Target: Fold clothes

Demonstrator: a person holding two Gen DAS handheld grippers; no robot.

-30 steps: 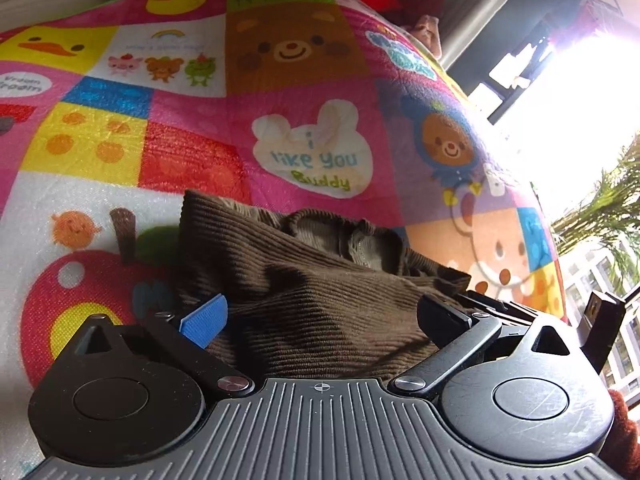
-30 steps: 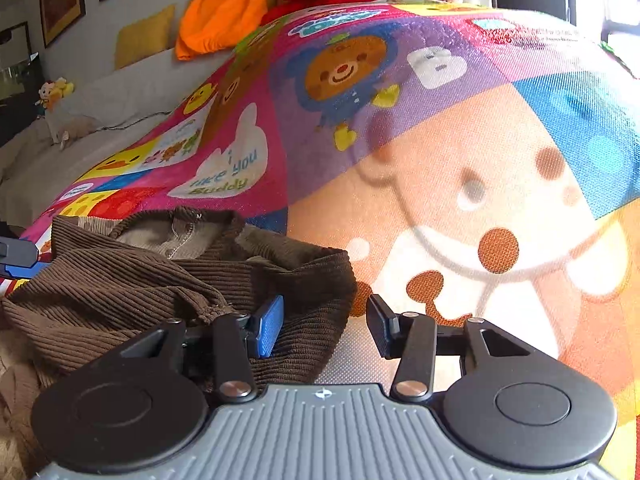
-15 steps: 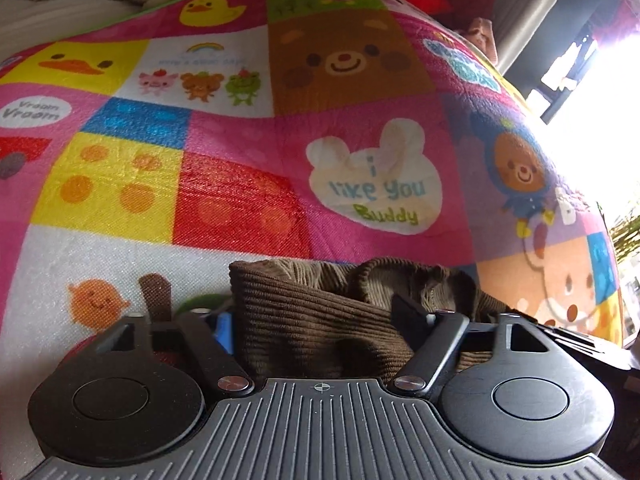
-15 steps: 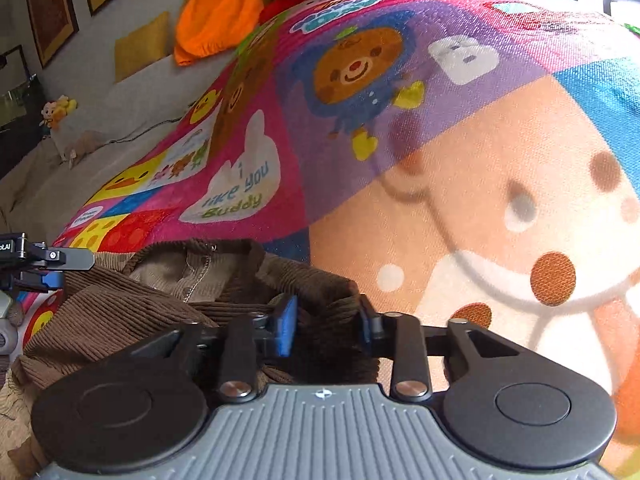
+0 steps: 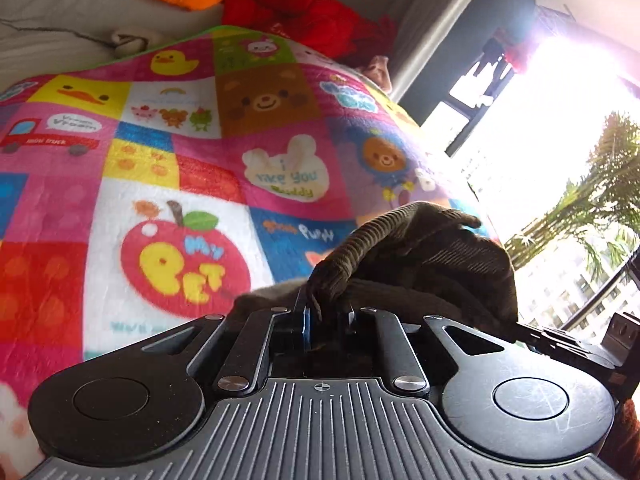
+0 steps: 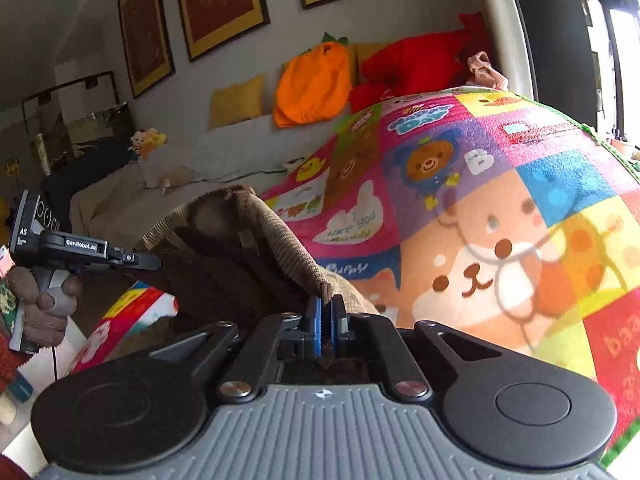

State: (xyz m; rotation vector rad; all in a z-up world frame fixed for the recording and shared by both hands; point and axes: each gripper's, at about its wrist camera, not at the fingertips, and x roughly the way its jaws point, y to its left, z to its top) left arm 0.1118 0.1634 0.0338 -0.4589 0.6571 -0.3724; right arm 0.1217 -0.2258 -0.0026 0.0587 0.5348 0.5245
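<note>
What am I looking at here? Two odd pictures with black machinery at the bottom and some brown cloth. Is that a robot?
No robot: a person holds a two-finger gripper in each hand, each with a camera looking along its fingers. One picture is from the left gripper, the other from the right gripper, where you also see the left one in a gloved hand. Both pinch a brown corduroy garment, lifted above a colourful cartoon-print blanket. The right is shut on an edge; the left's jaws are closing on a fold.
</note>
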